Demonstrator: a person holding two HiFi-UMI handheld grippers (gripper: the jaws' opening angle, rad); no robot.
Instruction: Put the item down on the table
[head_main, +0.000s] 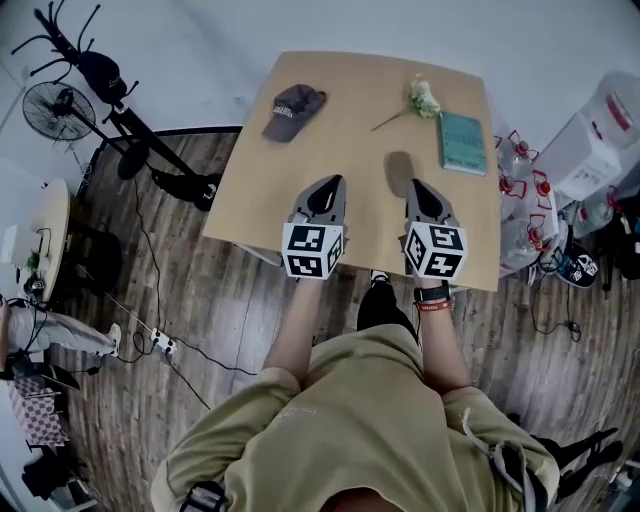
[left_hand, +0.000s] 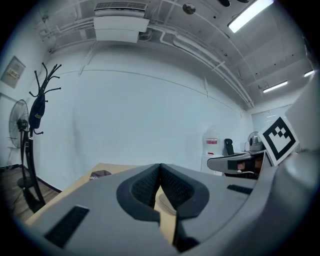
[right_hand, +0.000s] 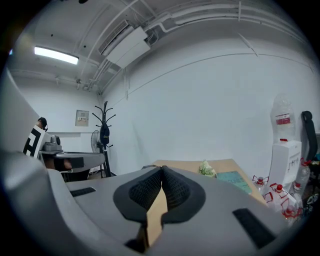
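Cap (head_main: 293, 108), flower (head_main: 422, 98), book (head_main: 463, 142) (on table (head_main: 350, 190))

You've got a light tan wooden table (head_main: 350, 170). Far left: dark grey fabric cap (head_main: 293, 108). Far right: teal rectangular book (head_main: 462, 142), pale green-white flower (head_main: 425, 98). Your left gripper (head_main: 330, 186) and right gripper (head_main: 420, 188) are grey, with black-and-white square markers.
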